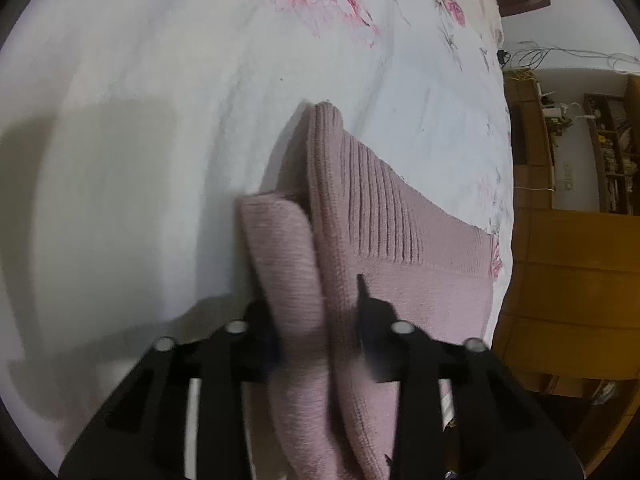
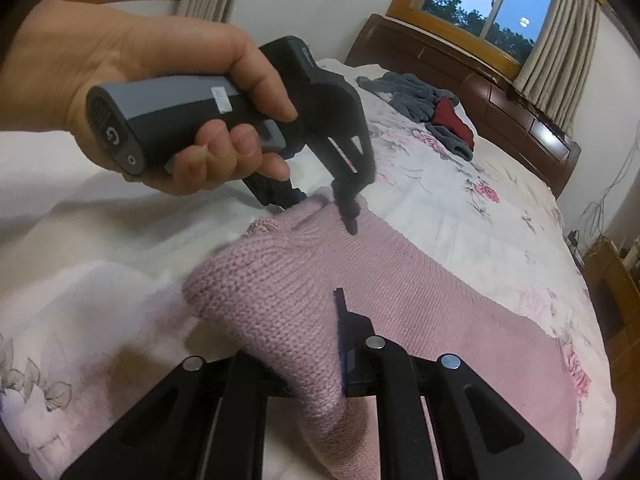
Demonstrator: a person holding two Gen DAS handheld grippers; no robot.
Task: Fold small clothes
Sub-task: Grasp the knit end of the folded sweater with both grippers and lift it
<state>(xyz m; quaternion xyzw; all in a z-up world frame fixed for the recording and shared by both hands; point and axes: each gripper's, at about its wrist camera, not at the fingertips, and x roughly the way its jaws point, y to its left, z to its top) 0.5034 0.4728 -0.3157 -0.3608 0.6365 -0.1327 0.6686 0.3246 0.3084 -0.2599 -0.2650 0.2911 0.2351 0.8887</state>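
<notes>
My left gripper (image 1: 320,320) and right gripper (image 2: 316,344) each pinch a bunched fold of the pink ribbed knit sweater (image 2: 420,280), centre frame, on the floral bed (image 2: 460,200).

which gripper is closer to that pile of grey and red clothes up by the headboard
Left. The left gripper pinches the pink sweater edge on the pile side; the right gripper grips it farther back.

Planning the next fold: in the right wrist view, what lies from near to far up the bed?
right gripper clamping the pink knit garment → left gripper pinching its far edge → grey and red clothes pile → dark wooden headboard → window.
</notes>
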